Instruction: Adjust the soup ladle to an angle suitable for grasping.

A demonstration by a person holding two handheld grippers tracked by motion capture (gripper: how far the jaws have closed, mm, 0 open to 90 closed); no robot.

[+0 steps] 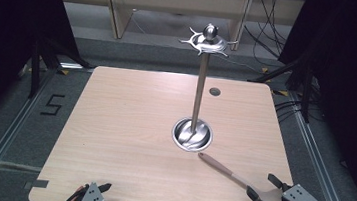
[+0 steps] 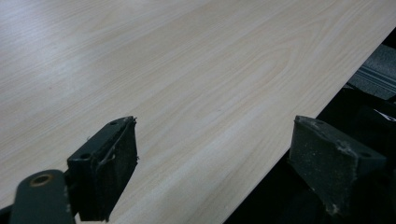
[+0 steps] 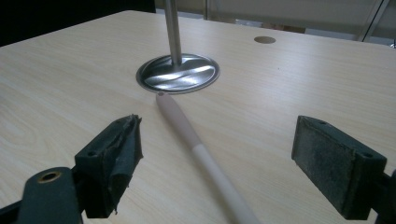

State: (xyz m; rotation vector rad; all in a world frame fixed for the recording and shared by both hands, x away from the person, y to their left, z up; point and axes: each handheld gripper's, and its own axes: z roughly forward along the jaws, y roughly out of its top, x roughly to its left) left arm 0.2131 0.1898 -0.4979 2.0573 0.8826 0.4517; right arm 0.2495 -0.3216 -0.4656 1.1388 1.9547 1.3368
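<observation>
Beside the round steel base of the utensil stand (image 1: pixel 192 134) lies a wooden spatula (image 1: pixel 231 175), its handle tip just short of the base and its blade toward the right gripper (image 1: pixel 262 185), whose jaws are spread wide on either side of it without touching. The high view adds the stand's hooked top and a "5" marked on the floor (image 1: pixel 53 104) left of the table (image 1: pixel 128 125). Well left of the stand, the left gripper (image 2: pixel 212 163) is spread over the table's near edge, holding nothing.
</observation>
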